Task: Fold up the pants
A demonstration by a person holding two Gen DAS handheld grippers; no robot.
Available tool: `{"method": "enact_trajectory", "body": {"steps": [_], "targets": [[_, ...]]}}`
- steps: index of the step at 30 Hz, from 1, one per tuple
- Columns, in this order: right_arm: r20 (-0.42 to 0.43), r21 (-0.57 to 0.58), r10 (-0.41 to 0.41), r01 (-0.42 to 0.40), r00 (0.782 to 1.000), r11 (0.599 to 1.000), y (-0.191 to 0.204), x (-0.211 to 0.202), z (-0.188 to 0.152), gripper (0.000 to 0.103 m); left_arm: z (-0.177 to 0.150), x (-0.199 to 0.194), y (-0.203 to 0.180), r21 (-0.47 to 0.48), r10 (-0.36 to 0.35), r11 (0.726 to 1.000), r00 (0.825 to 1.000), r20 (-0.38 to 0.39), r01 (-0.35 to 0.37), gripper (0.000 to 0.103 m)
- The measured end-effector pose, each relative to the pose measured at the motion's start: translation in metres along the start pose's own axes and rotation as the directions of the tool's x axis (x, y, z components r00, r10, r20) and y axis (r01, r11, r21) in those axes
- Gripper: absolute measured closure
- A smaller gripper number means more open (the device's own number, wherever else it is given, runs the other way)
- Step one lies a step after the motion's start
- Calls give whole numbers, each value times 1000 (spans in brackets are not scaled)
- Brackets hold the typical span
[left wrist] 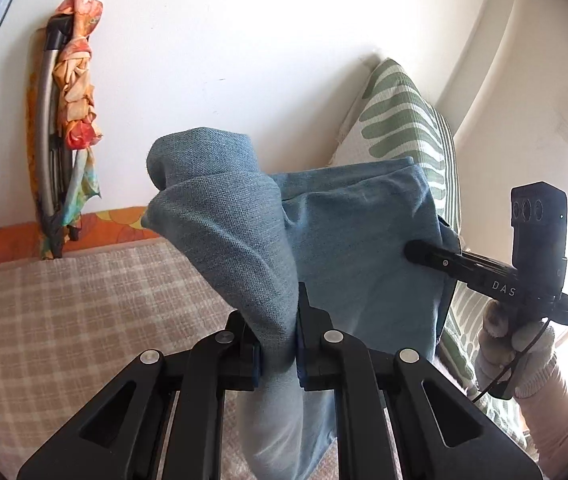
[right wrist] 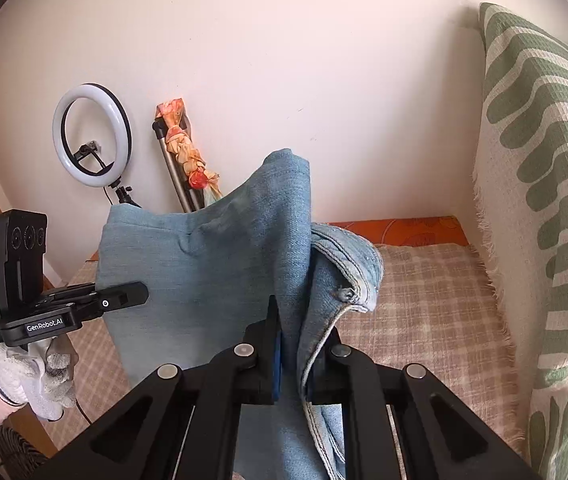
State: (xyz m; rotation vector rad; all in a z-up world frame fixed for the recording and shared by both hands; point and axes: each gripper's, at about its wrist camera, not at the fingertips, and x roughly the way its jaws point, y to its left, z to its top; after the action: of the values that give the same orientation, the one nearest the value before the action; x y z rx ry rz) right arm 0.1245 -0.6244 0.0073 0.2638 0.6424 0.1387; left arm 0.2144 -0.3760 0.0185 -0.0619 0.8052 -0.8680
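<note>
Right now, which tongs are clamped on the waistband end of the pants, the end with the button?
The right tongs: the waistband button sits just past them. The left tongs grip plain cloth.

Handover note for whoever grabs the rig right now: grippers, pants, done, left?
Left gripper: shut on a bunched edge of the pants.
Right gripper: shut on the waistband edge, beside the button.
Pants hang between both grippers, above the checked bed cover.
Done: both edges gripped, pants raised.
Left: lay them flat and make the folds; no finished fold visible yet.
</note>
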Motion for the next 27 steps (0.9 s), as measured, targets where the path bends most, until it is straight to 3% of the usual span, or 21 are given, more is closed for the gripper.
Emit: {"method": "enact_trajectory", "body": {"steps": [10, 18, 20, 24, 26, 27], "targets": [[-37, 66, -50, 52, 998, 996, -60, 116, 64, 97, 61, 98, 50, -1, 55, 998, 998, -20, -55, 93], [-134, 59, -116, 124, 984, 990, -89, 200, 65, 96, 65, 157, 91, 12, 144, 990, 987, -75, -144, 92], [-154, 51, -149, 159, 977, 986, -92, 212, 64, 93, 63, 165, 102, -1, 170, 985, 980, -103, -171, 91], [-168, 27, -276, 285, 946, 958, -100, 218, 62, 61, 59, 175, 117, -10, 236, 971, 959, -156, -241, 87], [-160, 42, -282, 292, 946, 955, -102, 212, 62, 59, 54, 175, 117, 16, 274, 961, 947, -166, -275, 85], [-155, 49, -276, 287, 948, 957, -104, 207, 61, 56, 52, 175, 117, 46, 294, 956, 942, -162, -290, 79]]}}
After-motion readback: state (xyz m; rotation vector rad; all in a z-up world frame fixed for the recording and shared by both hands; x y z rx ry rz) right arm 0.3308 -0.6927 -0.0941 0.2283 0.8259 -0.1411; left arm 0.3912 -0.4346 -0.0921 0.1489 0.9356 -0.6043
